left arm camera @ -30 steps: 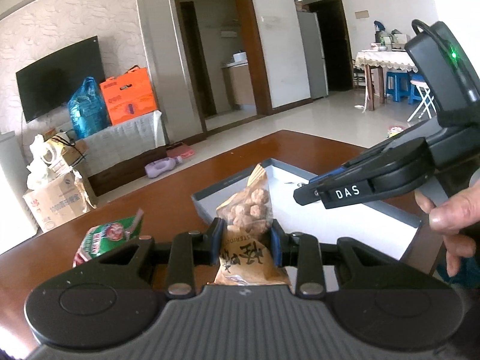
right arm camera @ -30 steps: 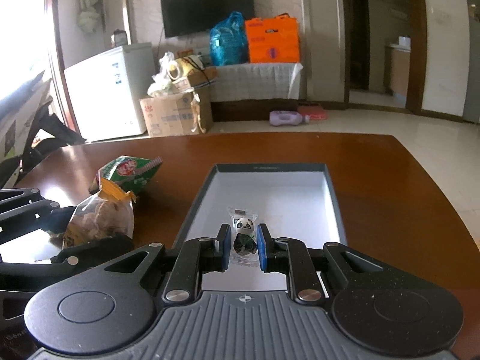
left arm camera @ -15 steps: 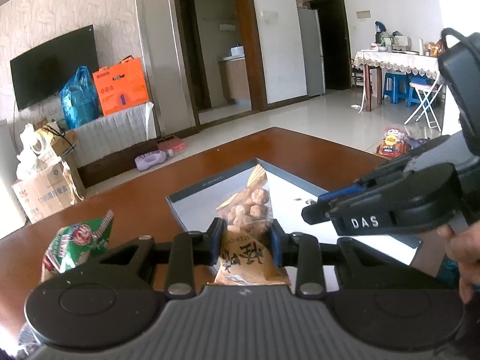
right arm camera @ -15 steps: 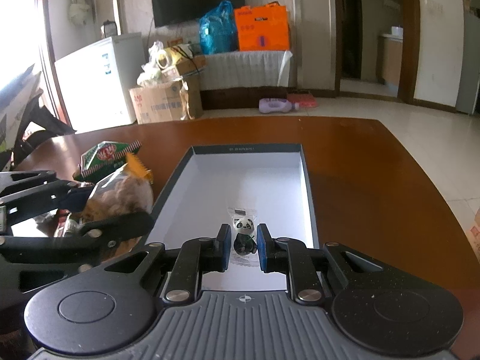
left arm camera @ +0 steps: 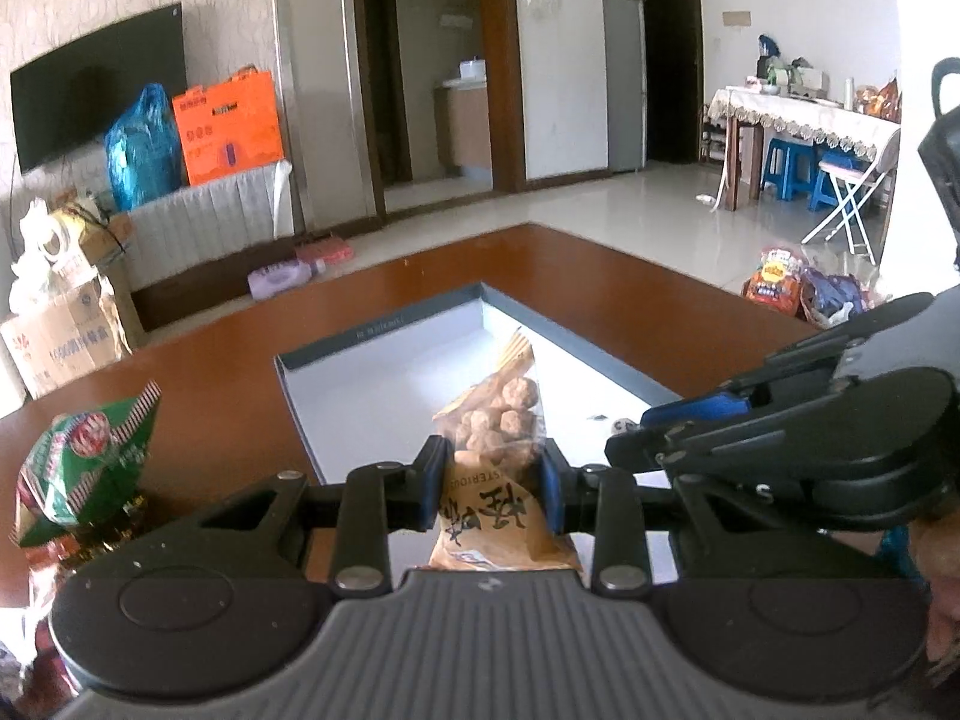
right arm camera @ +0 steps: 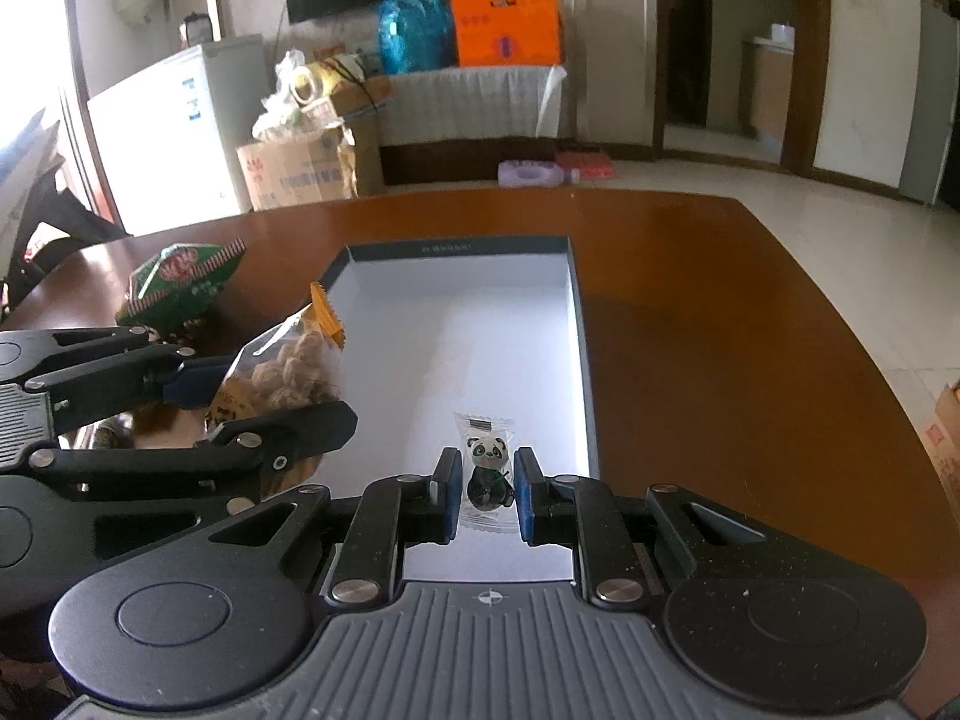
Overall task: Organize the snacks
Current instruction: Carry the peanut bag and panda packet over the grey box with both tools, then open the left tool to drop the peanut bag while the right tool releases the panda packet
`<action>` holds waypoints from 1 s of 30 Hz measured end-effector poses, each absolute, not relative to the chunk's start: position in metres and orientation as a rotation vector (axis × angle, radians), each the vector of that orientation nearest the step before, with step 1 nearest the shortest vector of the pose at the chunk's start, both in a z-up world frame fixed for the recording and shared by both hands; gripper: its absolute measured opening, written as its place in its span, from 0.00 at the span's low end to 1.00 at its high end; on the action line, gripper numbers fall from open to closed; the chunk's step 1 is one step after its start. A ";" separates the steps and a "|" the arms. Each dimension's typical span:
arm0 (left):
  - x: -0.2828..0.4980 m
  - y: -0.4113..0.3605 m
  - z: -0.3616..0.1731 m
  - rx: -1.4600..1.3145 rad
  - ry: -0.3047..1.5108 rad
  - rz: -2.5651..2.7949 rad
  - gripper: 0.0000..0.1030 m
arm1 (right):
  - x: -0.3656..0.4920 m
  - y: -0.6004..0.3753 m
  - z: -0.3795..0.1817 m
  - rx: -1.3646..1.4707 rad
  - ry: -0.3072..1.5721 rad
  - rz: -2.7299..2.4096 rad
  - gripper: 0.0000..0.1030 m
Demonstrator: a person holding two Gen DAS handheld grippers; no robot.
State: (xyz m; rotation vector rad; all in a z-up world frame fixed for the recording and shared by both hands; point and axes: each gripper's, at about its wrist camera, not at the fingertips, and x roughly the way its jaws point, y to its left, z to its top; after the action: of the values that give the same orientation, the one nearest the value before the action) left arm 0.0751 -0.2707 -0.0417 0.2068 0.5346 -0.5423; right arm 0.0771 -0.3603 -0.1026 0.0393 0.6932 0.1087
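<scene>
The tray (right arm camera: 579,324) holds nothing yet: the left gripper (left arm camera: 489,480) clamps the nut bag (left arm camera: 501,456) over its near-left edge, the right gripper (right arm camera: 486,492) pinches the panda candy (right arm camera: 487,468) above its near end, and the green packet (right arm camera: 180,279) waits left of it.

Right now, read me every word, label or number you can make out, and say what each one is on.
"STERIOUS": partial word, upside down, on the nugget snack bag held in the left claw.
Two large Chinese characters, also upside down, on the same bag.
Too blurred to read: the box rim print, green snack packet, cardboard carton, orange bag.
</scene>
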 end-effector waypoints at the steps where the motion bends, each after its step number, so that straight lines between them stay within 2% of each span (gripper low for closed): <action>1: 0.078 -0.270 -0.044 0.201 0.547 -0.541 0.29 | 0.077 -0.360 -0.103 0.038 0.700 0.109 0.20; 18: 0.117 -0.277 -0.069 0.145 0.674 -0.523 0.29 | 0.083 -0.360 -0.115 0.017 0.772 0.105 0.21; 26: 0.118 -0.281 -0.075 0.153 0.664 -0.515 0.32 | 0.082 -0.361 -0.113 0.027 0.771 0.094 0.22; 30: 0.113 -0.279 -0.074 0.151 0.644 -0.526 0.38 | 0.081 -0.364 -0.111 0.043 0.755 0.084 0.24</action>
State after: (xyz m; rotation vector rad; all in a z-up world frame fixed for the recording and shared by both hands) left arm 0.1128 -0.2791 -0.0736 0.1510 0.6445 -0.5261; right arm 0.0809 -0.3640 -0.1108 0.0428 0.7546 0.0843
